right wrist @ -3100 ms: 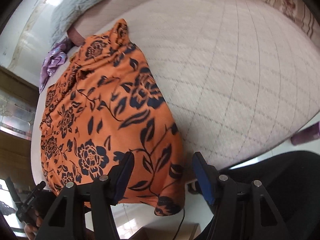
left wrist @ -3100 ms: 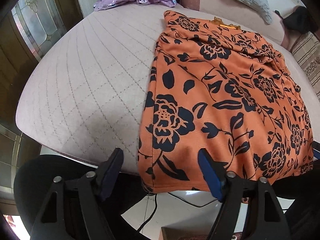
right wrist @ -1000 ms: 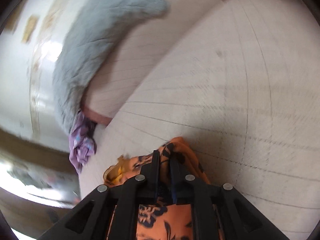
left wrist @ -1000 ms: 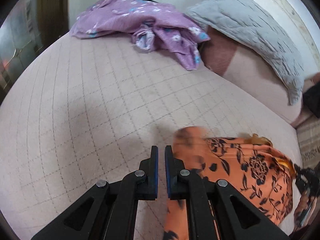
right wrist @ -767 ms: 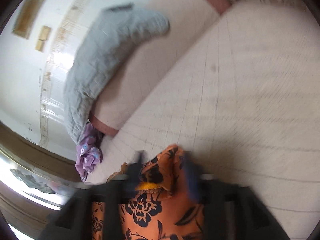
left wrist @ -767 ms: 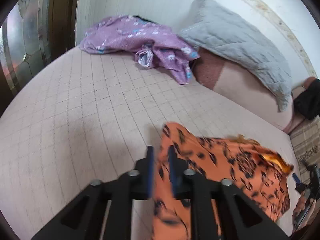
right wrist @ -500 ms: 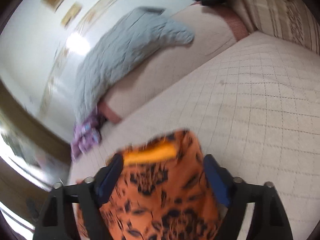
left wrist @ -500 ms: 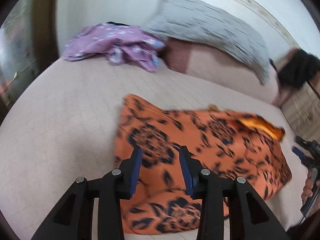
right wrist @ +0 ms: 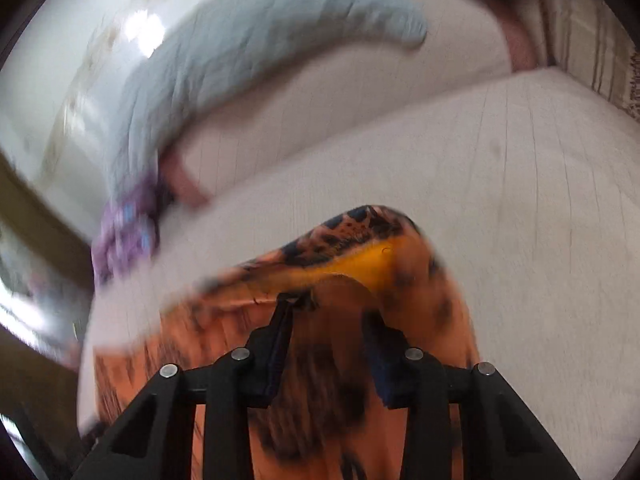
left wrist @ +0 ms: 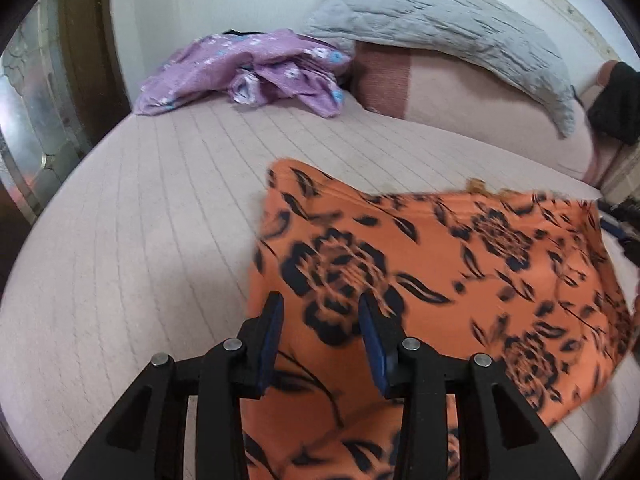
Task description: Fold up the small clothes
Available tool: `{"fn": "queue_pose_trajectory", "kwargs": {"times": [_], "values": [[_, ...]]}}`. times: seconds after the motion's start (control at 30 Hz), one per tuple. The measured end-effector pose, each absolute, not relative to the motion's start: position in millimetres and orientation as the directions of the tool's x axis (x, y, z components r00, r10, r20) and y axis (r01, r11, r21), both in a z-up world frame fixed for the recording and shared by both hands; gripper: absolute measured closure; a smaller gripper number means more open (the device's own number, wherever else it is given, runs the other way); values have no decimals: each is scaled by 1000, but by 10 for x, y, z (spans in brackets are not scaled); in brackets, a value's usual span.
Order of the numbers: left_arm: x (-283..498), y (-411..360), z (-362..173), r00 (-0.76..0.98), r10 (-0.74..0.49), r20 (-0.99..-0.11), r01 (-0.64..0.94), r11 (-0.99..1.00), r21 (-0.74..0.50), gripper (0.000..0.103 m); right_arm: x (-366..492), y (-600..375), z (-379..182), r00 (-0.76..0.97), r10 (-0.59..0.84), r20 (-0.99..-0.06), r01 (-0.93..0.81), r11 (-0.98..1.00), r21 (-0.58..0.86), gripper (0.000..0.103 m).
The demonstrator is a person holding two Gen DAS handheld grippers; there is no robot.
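An orange garment with black flowers (left wrist: 440, 272) lies folded over on the pale quilted bed (left wrist: 140, 220). My left gripper (left wrist: 320, 308) hovers over its near left part, jaws open, with nothing pinched between them. In the blurred right wrist view, the same orange garment (right wrist: 436, 304) shows its yellow inner band (right wrist: 360, 268) just ahead of my right gripper (right wrist: 328, 312). Its jaws are closing with a gap still between them. Cloth fills the view between and below the fingers, but the pads do not press on it.
A purple floral garment (left wrist: 256, 68) lies crumpled at the far left of the bed. A grey pillow (left wrist: 440, 28) rests on a pink bolster (left wrist: 460, 92) along the wall. A dark item (left wrist: 616, 100) sits at the far right, and a glass-panelled door (left wrist: 40, 112) at the left.
Both grippers were shut on the garment's edge a second ago. They have let it go and drawn back. The cloth now lies folded over. The right jaws are narrower than half a second ago.
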State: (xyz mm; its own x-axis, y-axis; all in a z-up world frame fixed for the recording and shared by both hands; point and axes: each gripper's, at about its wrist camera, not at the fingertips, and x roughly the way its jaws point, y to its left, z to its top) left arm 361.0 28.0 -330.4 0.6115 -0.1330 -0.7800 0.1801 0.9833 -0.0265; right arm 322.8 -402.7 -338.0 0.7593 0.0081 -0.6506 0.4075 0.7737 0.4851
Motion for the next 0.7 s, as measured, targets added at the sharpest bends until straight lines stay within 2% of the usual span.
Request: {"fn": "queue_pose_trajectory", "kwargs": {"times": [0.07,0.13,0.33,0.47,0.53,0.57,0.6,0.7], "values": [[3657,335,-3285,624,-119,-772,157,987,-25,64,3180,-4093,-3303,783,8,-622,408,748,524,65],[3673,372,-3274,630,-105,-769,137,990,-23,64,3078,-4042,-3258,777,-14,-629,398,785,474,65],[3496,335,-3251,620,-156,-769,181,982,-53,64,2479,-3915,-3344,730,16,-683,355,845,400,65],[3288,180,-3281,609,-161,-777,243,970,-11,64,2143,-3619,-3457,687,67,-724,305,877,371,65],[3242,148,-3320,605,-126,-786,239,971,28,63,2053,-3476,-3621,631,43,-774,313,900,305,65],[3243,148,-3353,598,-102,-795,229,972,48,62,2031,-3441,-3703,604,35,-796,316,906,280,64],[3262,152,-3406,582,-71,-810,219,973,72,54,2008,-3408,-3779,589,28,-807,311,915,258,65],[3296,208,-3486,558,-63,-827,206,976,64,50,2022,-3372,-3715,580,8,-814,320,917,238,66]]}}
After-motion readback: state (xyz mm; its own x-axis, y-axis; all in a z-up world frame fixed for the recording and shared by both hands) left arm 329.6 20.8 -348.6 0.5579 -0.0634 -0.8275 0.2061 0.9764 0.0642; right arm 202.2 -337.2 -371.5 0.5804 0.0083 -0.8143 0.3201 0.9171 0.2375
